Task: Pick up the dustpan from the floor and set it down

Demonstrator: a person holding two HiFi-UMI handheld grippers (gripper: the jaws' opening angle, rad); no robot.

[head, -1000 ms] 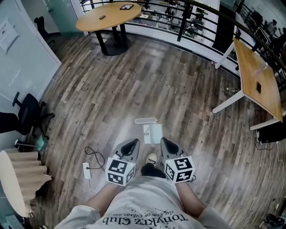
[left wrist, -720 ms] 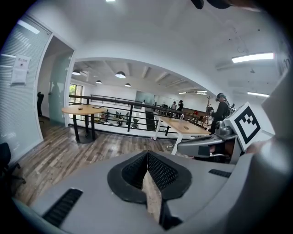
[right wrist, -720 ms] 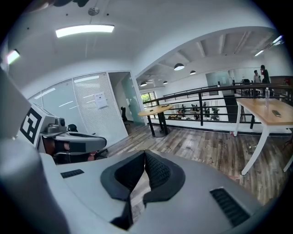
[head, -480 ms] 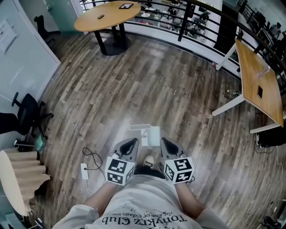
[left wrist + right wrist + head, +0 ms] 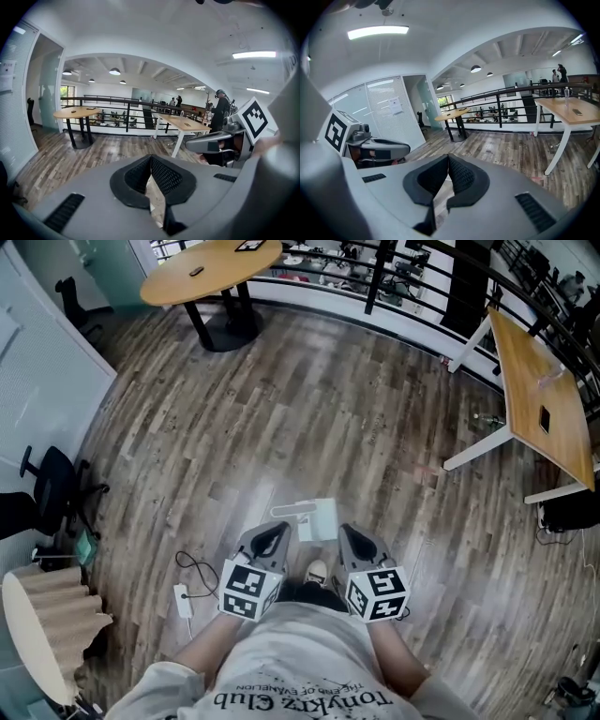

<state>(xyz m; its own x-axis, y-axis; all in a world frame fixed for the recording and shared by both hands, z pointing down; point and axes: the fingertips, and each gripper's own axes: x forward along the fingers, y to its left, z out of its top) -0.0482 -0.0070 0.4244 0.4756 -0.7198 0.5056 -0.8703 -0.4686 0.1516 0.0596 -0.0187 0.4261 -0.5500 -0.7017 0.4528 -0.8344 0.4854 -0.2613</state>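
A white dustpan [image 5: 317, 519] lies on the wooden floor just ahead of my feet, its handle [image 5: 289, 510] pointing left. In the head view my left gripper [image 5: 277, 531] and right gripper [image 5: 349, 532] hover side by side above the floor, with the dustpan just beyond and between their tips. Neither touches it. In the left gripper view the left gripper [image 5: 151, 159] has its black pads [image 5: 166, 176] pressed together with nothing between them. The right gripper [image 5: 447, 160] is likewise shut and empty. Neither gripper view shows the dustpan.
A round wooden table [image 5: 211, 268] stands far left, with a black railing [image 5: 394, 273] behind it. A rectangular desk [image 5: 539, 404] is at the right. An office chair [image 5: 47, 486] sits at the left. A white power adapter with a cable [image 5: 183, 598] lies left of my shoe [image 5: 319, 571].
Both grippers have come forward together across the floor, and the dustpan now lies nearer their tips. Both stay shut and empty.
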